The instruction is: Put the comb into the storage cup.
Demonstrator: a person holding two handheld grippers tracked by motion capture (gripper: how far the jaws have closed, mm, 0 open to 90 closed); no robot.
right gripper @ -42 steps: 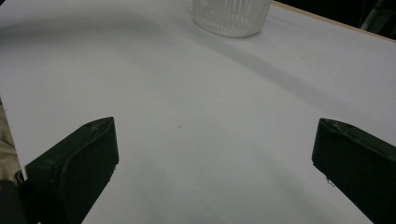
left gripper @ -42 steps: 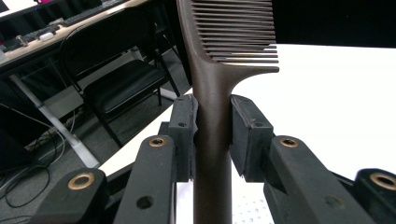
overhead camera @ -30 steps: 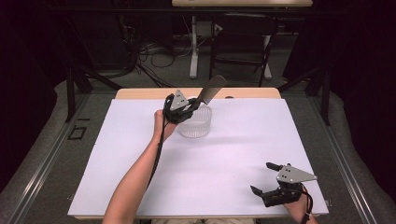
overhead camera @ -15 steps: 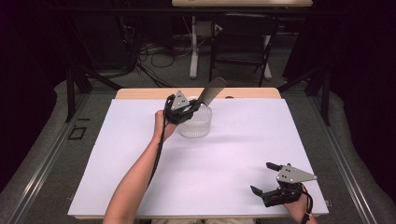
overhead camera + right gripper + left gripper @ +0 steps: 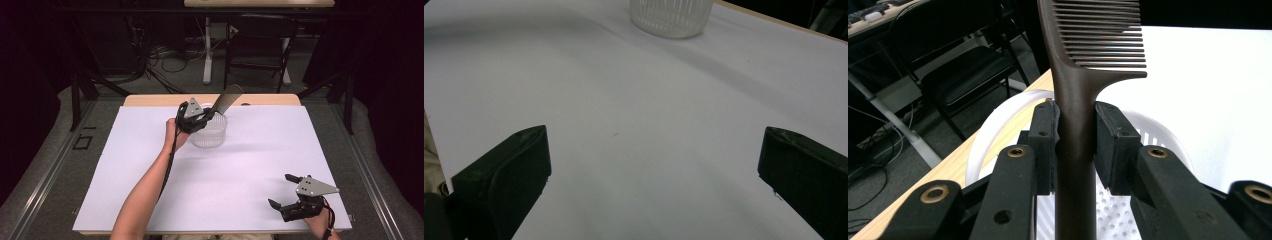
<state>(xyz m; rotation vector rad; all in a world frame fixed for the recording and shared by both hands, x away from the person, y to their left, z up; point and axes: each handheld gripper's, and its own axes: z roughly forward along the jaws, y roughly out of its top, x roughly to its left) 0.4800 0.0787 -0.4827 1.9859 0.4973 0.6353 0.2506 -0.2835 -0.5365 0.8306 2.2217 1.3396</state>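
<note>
Clamping the dark brown comb [image 5: 1075,100] by its handle, just below the teeth, with both pads of the left gripper [image 5: 1075,135] pressed flat against its sides. Held over the white basket [image 5: 209,134], handle running down into the bowl and toothed end slanting up toward one o'clock in the high view. Seen in the left gripper view as an upright stem rising between the jaws, teeth fanning off toward three o'clock, with the perforated floor and slatted wall of the basket below and behind. Sitting at about eleven o'clock from the middle of the white table [image 5: 240,175], near its far edge, with the wooden rim just beyond. Reaching in from six o'clock along a bare forearm, cable trailing back beside it. Resting at five o'clock, near the front corner and well apart from the basket: the right gripper [image 5: 285,192], jaws spread wide and grasping nothing. Showing, in the right gripper view, bare white surface between the two black jaws and the ribbed side of the basket at twelve o'clock.
</note>
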